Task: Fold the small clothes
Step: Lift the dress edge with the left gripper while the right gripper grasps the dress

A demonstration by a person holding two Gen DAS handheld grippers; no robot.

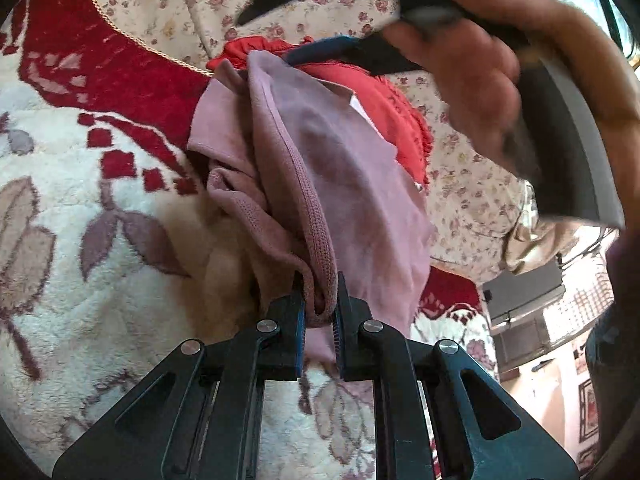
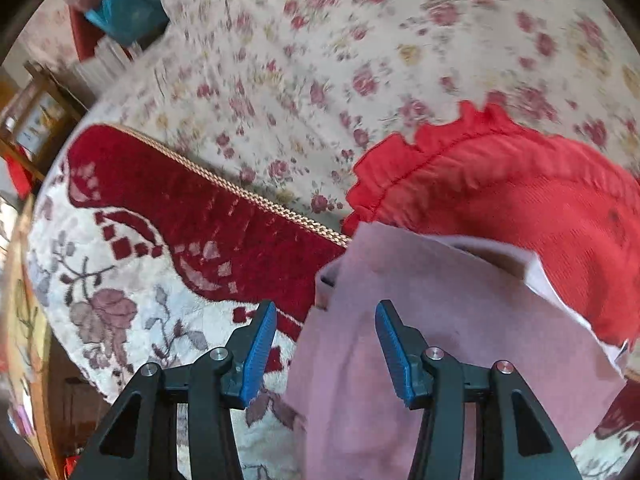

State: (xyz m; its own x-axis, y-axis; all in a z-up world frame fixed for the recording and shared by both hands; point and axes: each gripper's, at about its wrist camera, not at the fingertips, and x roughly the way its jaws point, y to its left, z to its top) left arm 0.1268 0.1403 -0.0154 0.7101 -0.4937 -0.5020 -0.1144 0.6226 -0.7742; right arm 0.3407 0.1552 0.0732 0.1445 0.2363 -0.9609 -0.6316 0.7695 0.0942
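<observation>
The left gripper (image 1: 320, 304) is pinching the ribbed hem of a pink garment (image 1: 340, 176), its two black fingers pressed against the bunched edge so that the cloth is hanging in folds from it above a cream rug (image 1: 120, 280) with red and mauve flowers. The garment is looking soft and dusty pink, with a stitched band running up from the pinch and a loose sleeve-like flap sagging to the left. Behind it a red ruffled garment (image 1: 392, 104) is lying on a flowered sheet (image 1: 168, 4). The right gripper (image 2: 325, 344) is standing with its blue-padded fingers spread wide, the pink garment (image 2: 440, 320) passing between and under them; whether a pad is touching the cloth cannot be told. In the left wrist view the person's right hand (image 1: 472, 80) is wrapping around the handle of that gripper at the upper right, blurred, with the blue finger tips reaching toward the top of the pink cloth. The red garment (image 2: 520, 208) is showing its frilled edge in the right wrist view, partly covered by the pink one. The far end of the pink garment is hidden, and the room at the edges is too distorted to make out.
</observation>
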